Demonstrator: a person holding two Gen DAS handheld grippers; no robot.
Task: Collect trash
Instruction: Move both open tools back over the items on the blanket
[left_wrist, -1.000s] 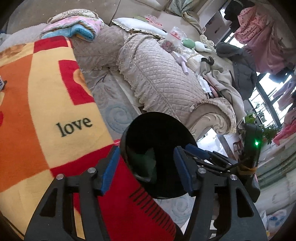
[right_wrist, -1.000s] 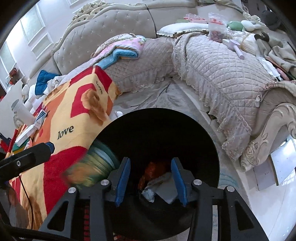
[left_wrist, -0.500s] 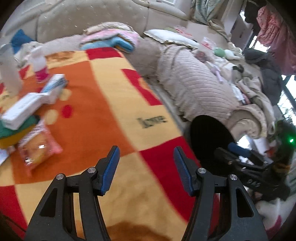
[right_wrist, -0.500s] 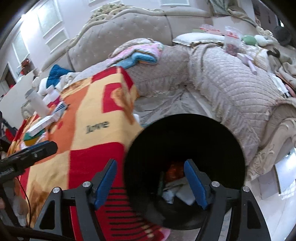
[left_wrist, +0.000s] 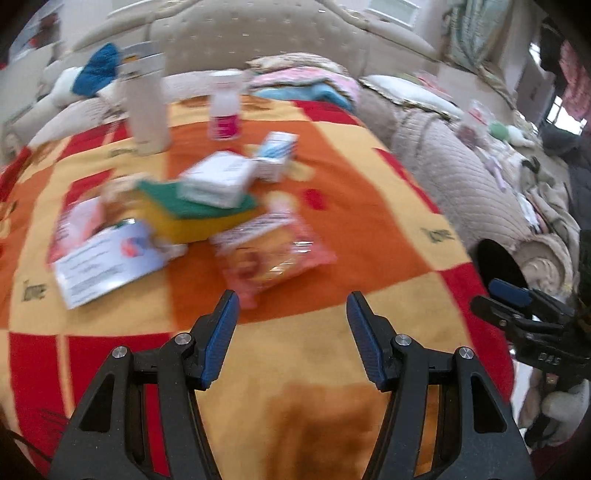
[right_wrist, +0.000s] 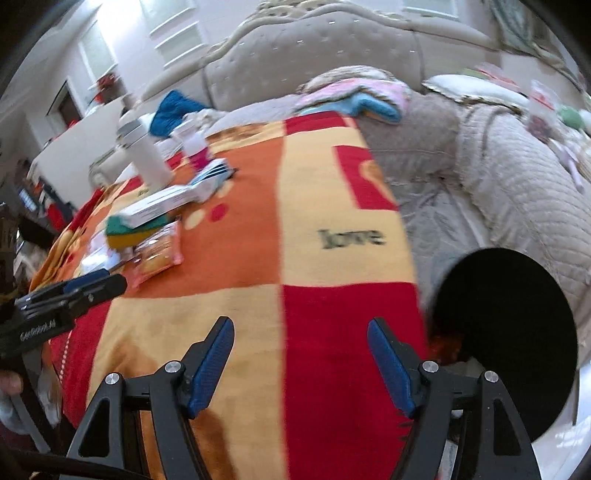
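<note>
Both grippers are swinging from the black bin (right_wrist: 506, 332) toward the blanket, the left gripper (left_wrist: 291, 336) and right gripper (right_wrist: 299, 365) gaping empty, the right's jaws just widened; the snack packet (left_wrist: 273, 254) is lying at 12 o'clock of the left gripper; blurring speed is risking a skewed grab, nudging the stacked boxes (left_wrist: 218, 181).

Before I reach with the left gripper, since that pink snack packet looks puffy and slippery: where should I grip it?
Probably the near sealed end of the pink snack packet, coming from above on the camera side. It lies flat on the blanket, flat seams at its ends, middle bulging. The left gripper is open, empty, facing that end; the yellow-green sponge crowds the far side.
</note>
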